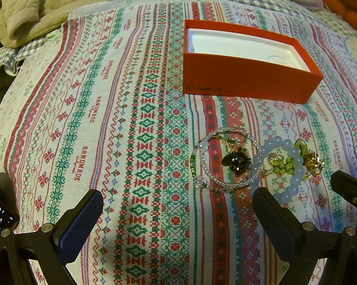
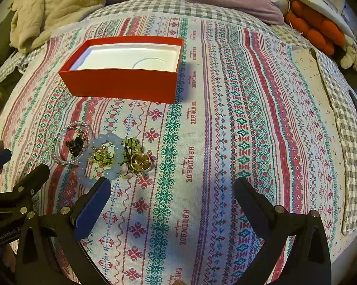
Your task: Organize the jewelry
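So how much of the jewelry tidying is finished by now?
Nothing yet. The orange box sits empty. Both the left gripper and right gripper are open, holding nothing. The clear bead bracelet, pale blue bracelet and gold brooch lie on the cloth.

An open red box with a white moulded insert sat on the patterned cloth, nothing inside it; in the left wrist view it lay toward one o'clock from the picture's centre. The jewelry lay in a loose cluster on the cloth, nearer than the box, at about four o'clock. A clear beaded bracelet with a few green beads lay flat in a ring around a dark flower-shaped piece. Touching it at three o'clock was a pale blue beaded bracelet, circling a green beaded piece. A gold flower ornament lay just beside the blue bracelet.
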{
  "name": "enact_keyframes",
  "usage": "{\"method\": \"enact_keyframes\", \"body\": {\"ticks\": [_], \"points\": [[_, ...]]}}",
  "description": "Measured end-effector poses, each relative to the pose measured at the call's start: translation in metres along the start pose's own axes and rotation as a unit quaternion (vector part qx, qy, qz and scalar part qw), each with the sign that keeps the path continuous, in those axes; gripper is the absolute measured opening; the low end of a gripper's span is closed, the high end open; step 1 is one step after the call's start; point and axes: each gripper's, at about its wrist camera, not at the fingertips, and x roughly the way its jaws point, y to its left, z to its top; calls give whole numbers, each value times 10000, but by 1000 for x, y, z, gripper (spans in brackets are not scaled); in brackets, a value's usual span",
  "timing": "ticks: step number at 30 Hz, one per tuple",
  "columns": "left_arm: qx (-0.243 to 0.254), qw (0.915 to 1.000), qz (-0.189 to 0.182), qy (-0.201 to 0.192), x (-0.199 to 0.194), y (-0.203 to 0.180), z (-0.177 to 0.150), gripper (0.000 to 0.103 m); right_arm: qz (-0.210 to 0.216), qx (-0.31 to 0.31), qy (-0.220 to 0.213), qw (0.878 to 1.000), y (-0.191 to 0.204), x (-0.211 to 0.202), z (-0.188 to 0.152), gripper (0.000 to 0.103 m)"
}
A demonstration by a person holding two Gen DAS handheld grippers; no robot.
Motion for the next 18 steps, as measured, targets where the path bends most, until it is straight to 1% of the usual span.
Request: {"method": "enact_keyframes", "body": {"ticks": [9, 14, 18], "points": [[39, 10000, -77, 0, -1, 1, 1, 103, 6, 16, 10, 10000, 0, 0, -1, 103], [-13, 9995, -309, 109, -2, 6, 7, 103, 1, -75, -41, 10000, -6, -3, 6, 103], [53, 9992, -377, 126, -3, 11, 14, 103, 81, -149, -76, 9998, -7, -7, 11, 103]]}}
